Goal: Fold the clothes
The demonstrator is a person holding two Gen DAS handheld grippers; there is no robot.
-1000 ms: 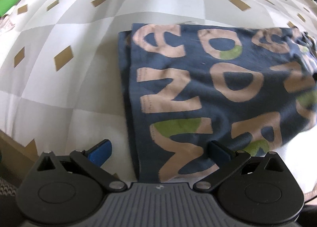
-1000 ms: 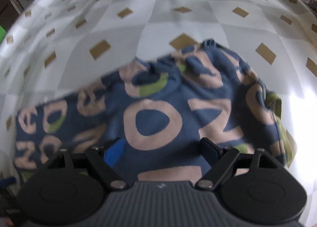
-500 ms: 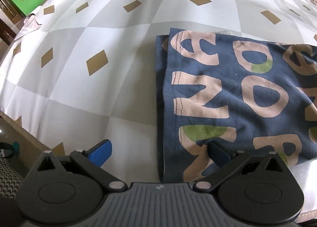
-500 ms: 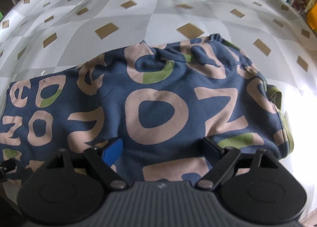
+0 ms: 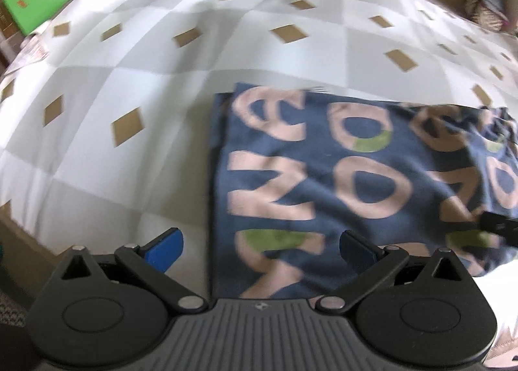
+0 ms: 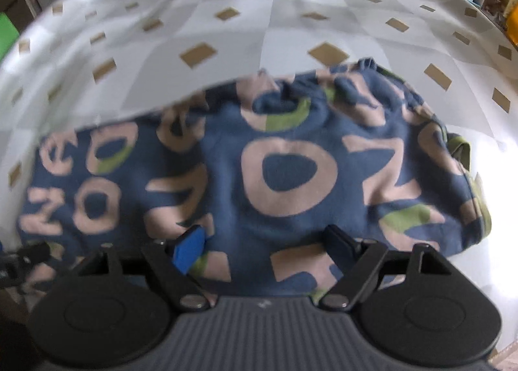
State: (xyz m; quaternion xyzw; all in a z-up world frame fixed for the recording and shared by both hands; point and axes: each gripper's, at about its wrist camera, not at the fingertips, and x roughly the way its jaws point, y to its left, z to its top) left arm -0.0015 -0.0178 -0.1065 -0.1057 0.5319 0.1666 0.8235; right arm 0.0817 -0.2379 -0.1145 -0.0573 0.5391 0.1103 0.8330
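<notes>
A navy garment (image 5: 340,183) printed with large pink and green letters lies folded on the counter (image 5: 129,63), which wears a grey-and-white checked cloth with tan diamonds; in the left wrist view its straight folded edge sits at 6 o'clock and the fabric runs off toward 3 o'clock. The left claw (image 5: 260,246) hangs released, jaws spread wide astride that edge, gripping nothing. The right claw (image 6: 265,243) hovers released over the garment's bunched end toward 2 o'clock, its jaws having just narrowed slightly with nothing clamped between them.
</notes>
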